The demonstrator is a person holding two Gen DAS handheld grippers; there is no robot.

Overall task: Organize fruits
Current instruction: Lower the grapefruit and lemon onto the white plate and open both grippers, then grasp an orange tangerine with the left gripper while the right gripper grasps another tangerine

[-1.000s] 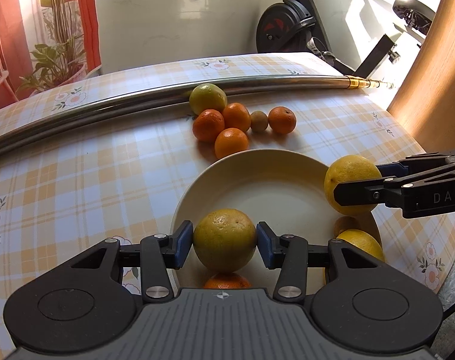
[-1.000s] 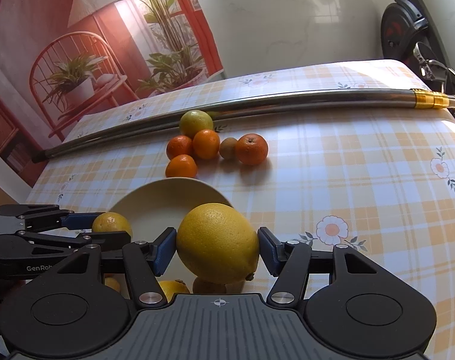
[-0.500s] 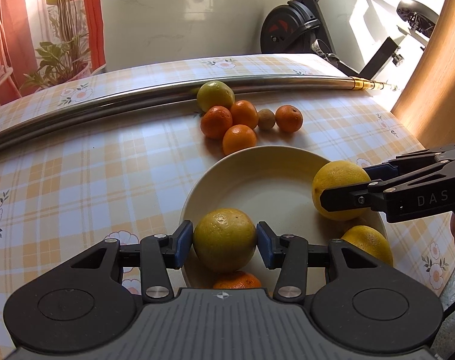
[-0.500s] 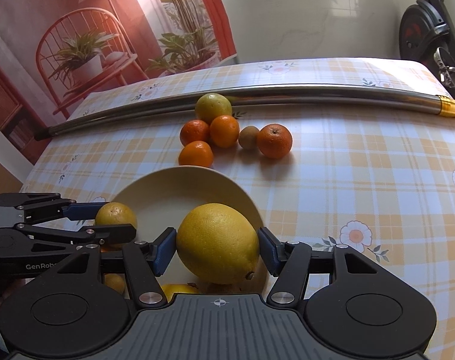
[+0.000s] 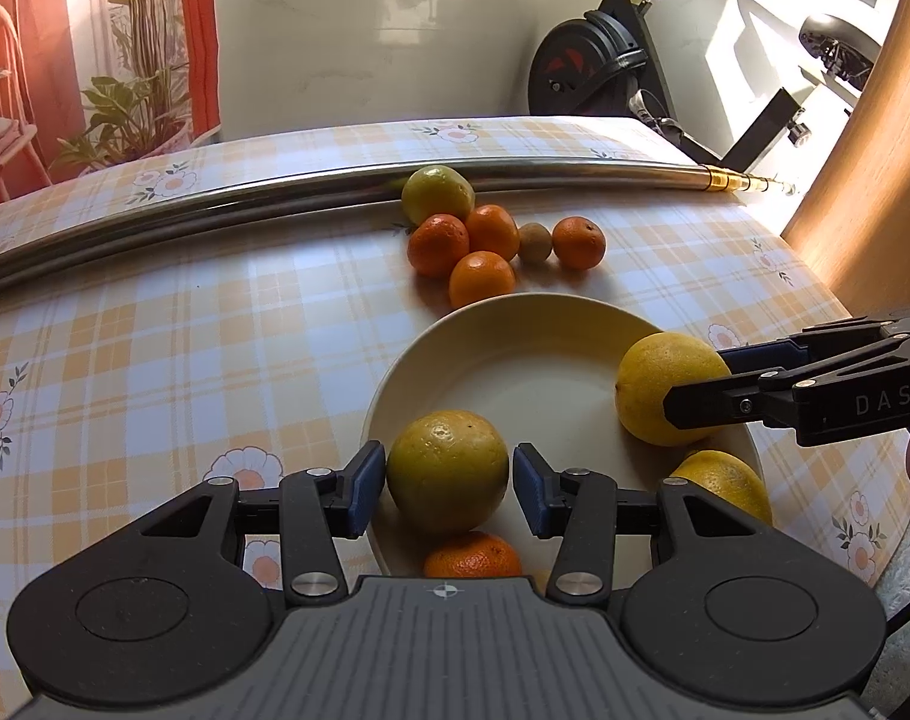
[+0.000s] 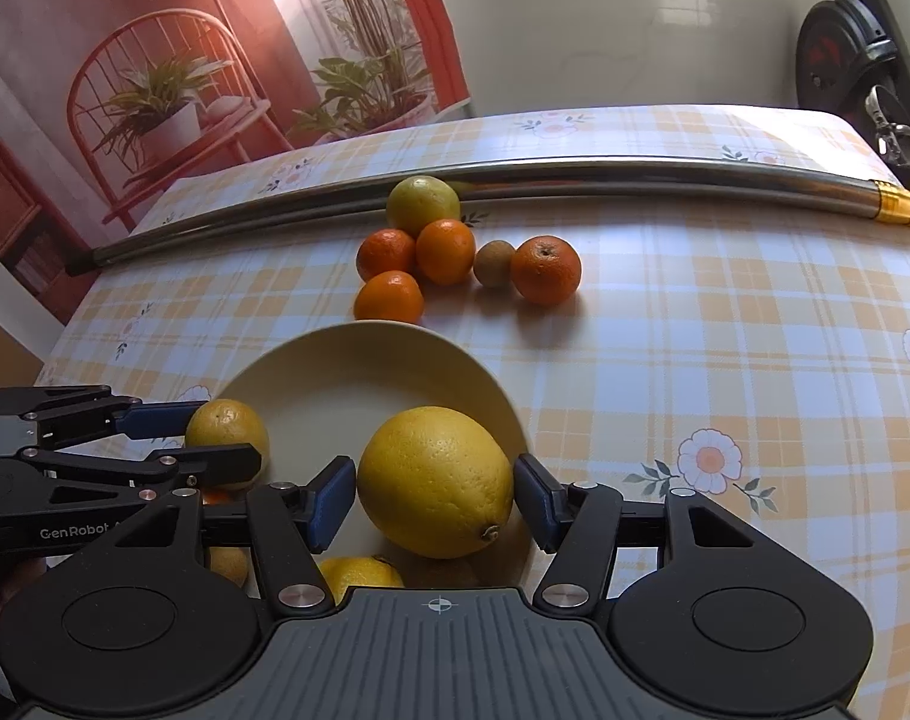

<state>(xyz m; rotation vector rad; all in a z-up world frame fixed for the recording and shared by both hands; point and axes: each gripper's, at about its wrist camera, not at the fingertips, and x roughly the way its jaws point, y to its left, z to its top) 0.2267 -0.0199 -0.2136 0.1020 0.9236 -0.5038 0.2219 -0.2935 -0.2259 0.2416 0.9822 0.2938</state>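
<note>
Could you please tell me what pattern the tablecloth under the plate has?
The tablecloth is orange-and-white plaid with small flowers, clearest in the right wrist view.

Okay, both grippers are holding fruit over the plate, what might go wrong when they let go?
1. The yellow citrus in the right gripper hangs over the plate rim; released there, it may roll off onto the tablecloth.
2. The greenish citrus in the left gripper sits above a mandarin; it could land on it and knock it.
3. Both grippers crowd the near side, so they might bump.
</note>
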